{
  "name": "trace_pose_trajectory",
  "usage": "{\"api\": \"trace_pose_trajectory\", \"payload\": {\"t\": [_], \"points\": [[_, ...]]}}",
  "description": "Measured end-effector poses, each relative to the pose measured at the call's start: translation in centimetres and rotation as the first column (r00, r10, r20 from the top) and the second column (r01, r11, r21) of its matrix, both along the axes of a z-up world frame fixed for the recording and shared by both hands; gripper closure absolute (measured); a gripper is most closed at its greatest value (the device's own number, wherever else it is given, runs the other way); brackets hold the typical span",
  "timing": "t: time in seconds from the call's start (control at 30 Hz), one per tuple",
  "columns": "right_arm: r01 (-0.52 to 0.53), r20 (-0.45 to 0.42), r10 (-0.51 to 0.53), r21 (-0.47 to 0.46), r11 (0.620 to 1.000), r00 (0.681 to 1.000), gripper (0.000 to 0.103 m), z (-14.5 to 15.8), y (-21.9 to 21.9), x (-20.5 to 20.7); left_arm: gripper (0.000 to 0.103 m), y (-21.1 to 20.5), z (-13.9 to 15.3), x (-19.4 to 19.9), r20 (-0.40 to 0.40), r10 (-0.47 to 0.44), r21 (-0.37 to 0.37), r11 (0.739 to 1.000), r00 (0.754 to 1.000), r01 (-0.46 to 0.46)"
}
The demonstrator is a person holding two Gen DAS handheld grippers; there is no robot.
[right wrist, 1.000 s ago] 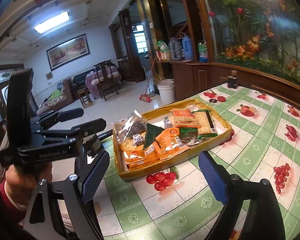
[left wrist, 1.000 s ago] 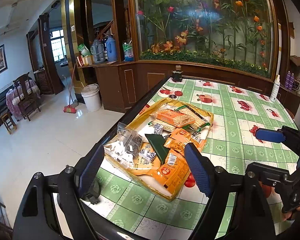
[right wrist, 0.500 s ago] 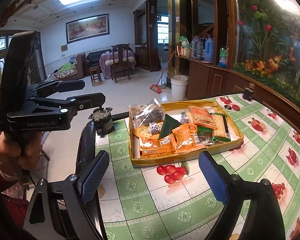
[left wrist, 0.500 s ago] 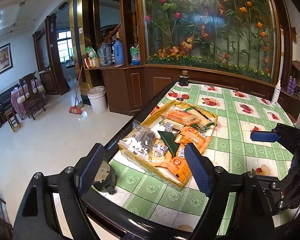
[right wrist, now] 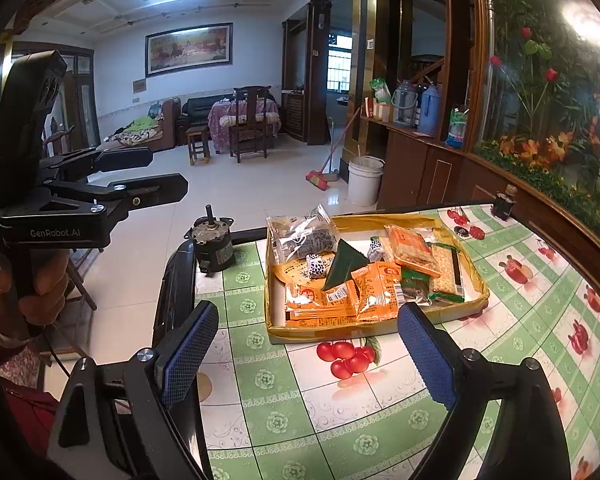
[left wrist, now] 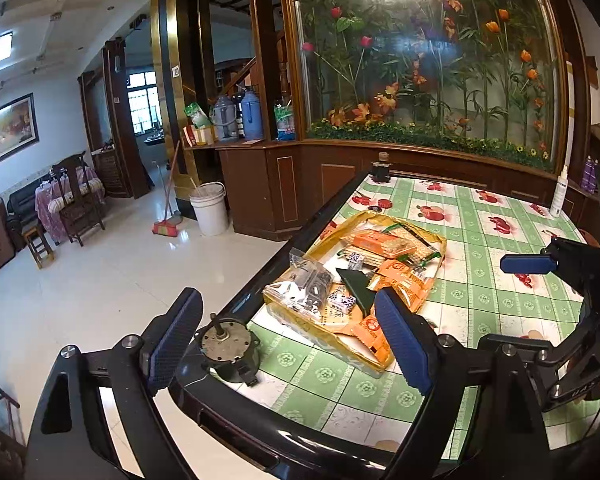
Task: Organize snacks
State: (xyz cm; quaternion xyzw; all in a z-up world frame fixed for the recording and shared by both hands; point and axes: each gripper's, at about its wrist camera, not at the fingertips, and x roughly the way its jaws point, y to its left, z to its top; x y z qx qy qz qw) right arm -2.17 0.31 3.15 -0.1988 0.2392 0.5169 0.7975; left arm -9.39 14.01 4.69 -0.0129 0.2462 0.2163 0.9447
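At the left of the right wrist view, the person's hand (right wrist: 40, 280) holds the left gripper (left wrist: 288, 344), whose blue-padded fingers stand wide apart with nothing between them, back from the table's near corner. Just beyond that corner sits a small metal motor (right wrist: 212, 248), near the tray but not touching it.

Further right, the shallow yellow tray (right wrist: 340, 334) rests on the green checked tablecloth (right wrist: 268, 380) and holds all the snacks in view: a clear bag of dark pieces (right wrist: 300, 236) at the tray's left end, a dark green triangular packet (right wrist: 342, 264) lying on the orange sachets (right wrist: 340, 294), and cracker packs (right wrist: 414, 246) towards the right end. No packet shows on the cloth outside the tray.

The right gripper (right wrist: 312, 354) also gapes wide and empty, short of the tray's near wall.

This fits snacks gathered and the hands clear, or a loose heap awaiting sorting. For any grasp here, the thin, overlapping wrappers likely call for a low approach to one exposed edge, so that neighbouring packets do not drag along.
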Motion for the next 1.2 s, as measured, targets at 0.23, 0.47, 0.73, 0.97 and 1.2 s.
{"api": "trace_pose_trajectory", "payload": {"t": [0.23, 0.47, 0.73, 0.97, 1.2], "points": [[-0.024, 0.002, 0.024, -0.015, 1.000, 1.000, 0.011, 0.0, 0.9, 0.4, 0.014, 0.7, 0.4, -1.0, 0.021, 0.024, 0.002, 1.000, 0.999, -0.024], [-0.052, 0.012, 0.052, -0.037, 0.998, 0.999, 0.011, -0.2, 2.0, 0.5, 0.014, 1.3, 0.3, -1.3, 0.026, 0.041, -0.009, 0.999, 0.999, -0.040], [-0.080, 0.031, 0.082, -0.082, 0.993, 0.996, 0.011, -0.7, 3.1, 0.5, 0.014, 1.2, 0.4, -1.9, 0.057, 0.038, 0.019, 0.999, 0.998, -0.040], [-0.089, 0.040, 0.094, -0.111, 0.990, 0.995, 0.011, -1.0, 3.3, 0.7, 0.014, 1.5, 0.2, -1.6, 0.044, 0.020, -0.018, 1.000, 0.999, -0.020], [-0.077, 0.035, 0.082, -0.122, 0.990, 0.996, 0.011, -1.2, 3.1, 1.1, 0.014, 1.3, -0.4, -1.2, 0.024, 0.003, -0.040, 0.999, 1.000, -0.002]]}}
